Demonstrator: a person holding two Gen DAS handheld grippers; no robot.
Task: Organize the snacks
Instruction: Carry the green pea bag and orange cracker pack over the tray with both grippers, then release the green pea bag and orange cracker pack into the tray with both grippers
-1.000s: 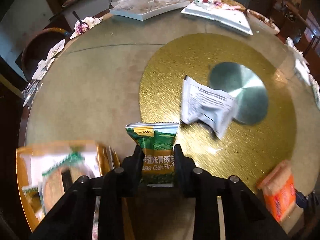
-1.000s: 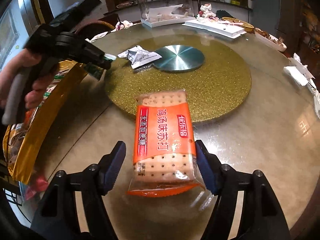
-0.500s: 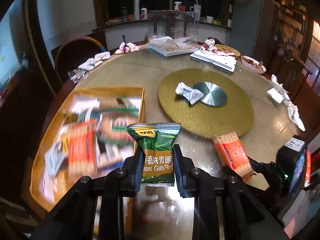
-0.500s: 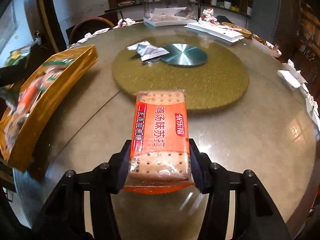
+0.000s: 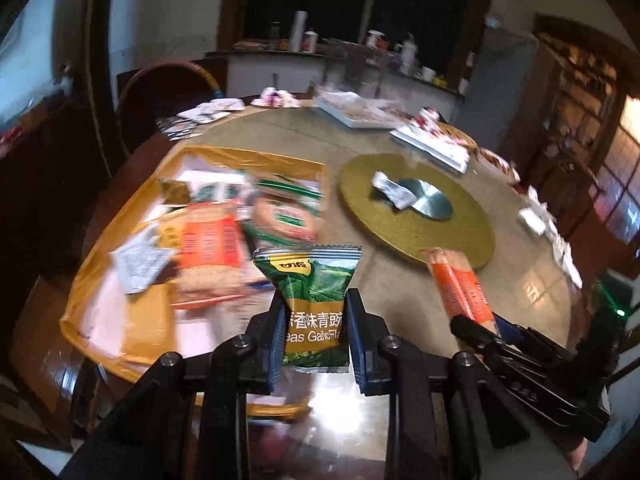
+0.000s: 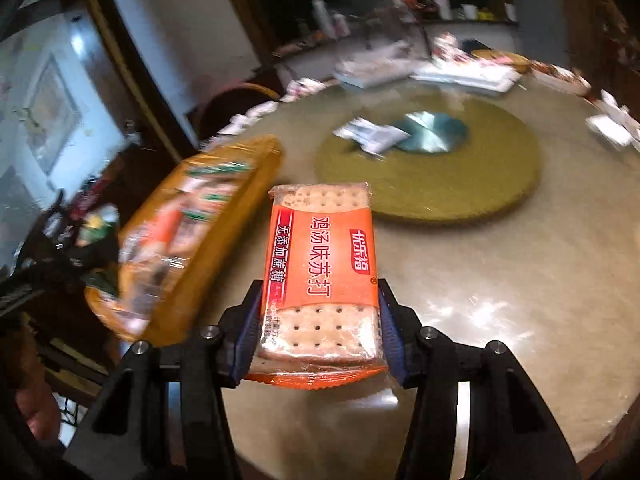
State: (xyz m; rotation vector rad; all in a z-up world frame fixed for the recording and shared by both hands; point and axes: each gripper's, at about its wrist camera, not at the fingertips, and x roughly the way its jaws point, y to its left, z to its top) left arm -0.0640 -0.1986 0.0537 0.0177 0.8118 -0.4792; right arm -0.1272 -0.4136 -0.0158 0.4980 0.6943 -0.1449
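My left gripper [image 5: 316, 332] is shut on a green pea snack packet [image 5: 310, 300] and holds it above the table, just right of the yellow tray [image 5: 120, 236], which holds several snack packs. My right gripper [image 6: 318, 320] is shut on an orange cracker pack [image 6: 320, 264] and holds it lifted over the table; the pack also shows in the left wrist view [image 5: 460, 284]. The tray shows blurred at the left of the right wrist view [image 6: 248, 184]. A white crumpled packet [image 5: 394, 190] lies on the gold turntable [image 5: 416, 220].
The round glass table [image 6: 500, 280] carries white trays [image 5: 360, 114] and napkins at its far and right edges. A silver disc [image 6: 430, 136] sits at the turntable's centre. A chair [image 5: 160, 92] stands behind the yellow tray.
My right gripper has closed on the cracker pack and lifted it off the table. My left gripper has pulled back and up with the green packet, toward the tray.
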